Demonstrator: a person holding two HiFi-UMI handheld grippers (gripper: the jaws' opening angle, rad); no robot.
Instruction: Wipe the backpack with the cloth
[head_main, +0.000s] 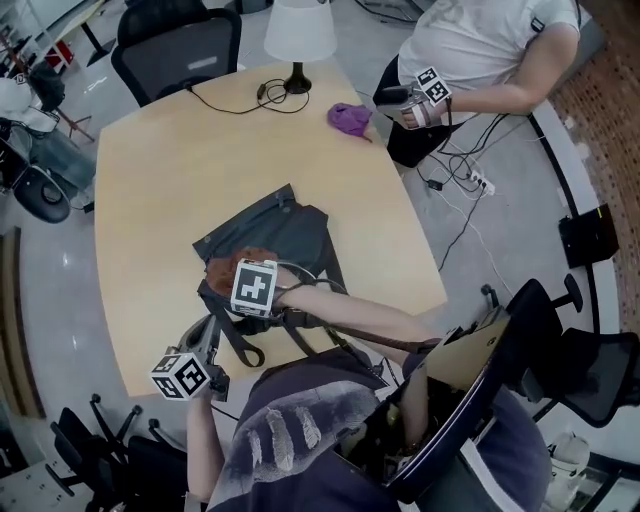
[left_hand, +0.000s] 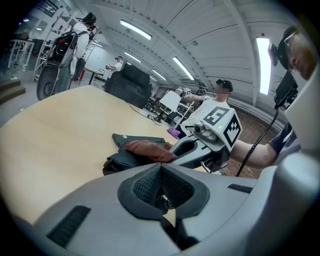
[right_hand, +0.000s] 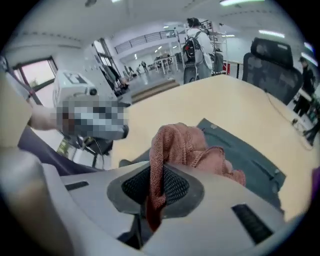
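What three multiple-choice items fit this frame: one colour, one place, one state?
1. The crumpled rag by the lamp on the table is:
A. purple
B. yellow
C. green

2. The red-brown cloth rests:
A. on bare table
B. against the lamp
C. on the backpack

3. The right tool is:
A. open, empty
B. shut on the cloth
C. shut on the rag

Key:
1 A, the head view shows it purple.
2 C, the right gripper view shows it bunched on the dark bag.
3 B, a fold of the cloth is pinched between the closed jaws.
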